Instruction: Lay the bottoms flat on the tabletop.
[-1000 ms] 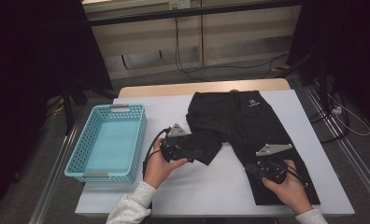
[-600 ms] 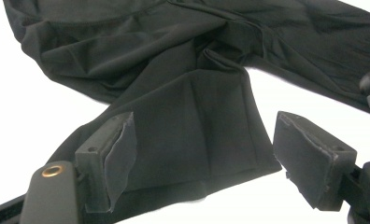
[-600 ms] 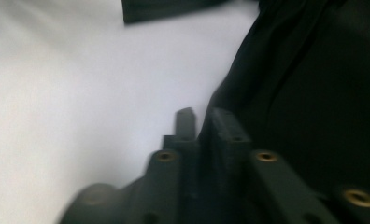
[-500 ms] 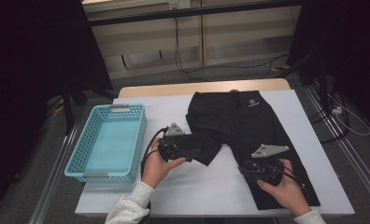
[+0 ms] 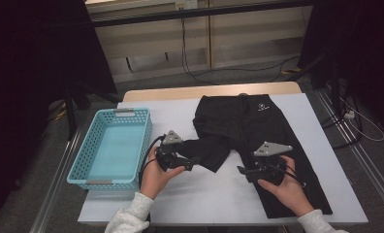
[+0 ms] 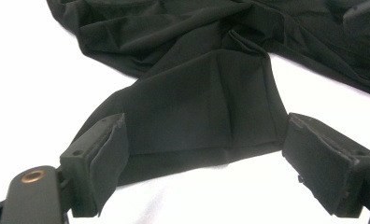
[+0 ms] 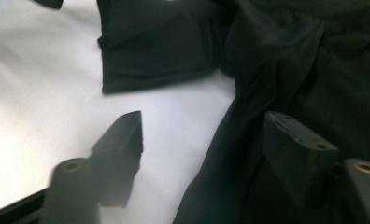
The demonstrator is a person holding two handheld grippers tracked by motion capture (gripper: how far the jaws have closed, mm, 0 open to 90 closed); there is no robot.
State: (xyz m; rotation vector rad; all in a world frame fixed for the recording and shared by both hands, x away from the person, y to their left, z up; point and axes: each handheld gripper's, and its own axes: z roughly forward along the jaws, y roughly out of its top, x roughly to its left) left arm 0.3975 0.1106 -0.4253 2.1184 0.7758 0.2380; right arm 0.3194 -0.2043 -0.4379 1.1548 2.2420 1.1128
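Both tongs, left [image 5: 192, 164] and right [image 5: 242, 171], have just been opening, nothing pinched; the folded leg of the black shorts [image 5: 258, 131] may spring back.

A table [image 5: 214, 194] topped with a white sheet is carrying two things. A light blue plastic basket [image 5: 111, 148] is sitting along its left side, its floor bare. A pair of black shorts [image 5: 250, 131] is lying spread over the middle and right, waistband toward the far edge, one leg reaching the near right corner, the other folded over toward the middle. A strip of pale wood, apparently the tabletop, is showing at the far edge.
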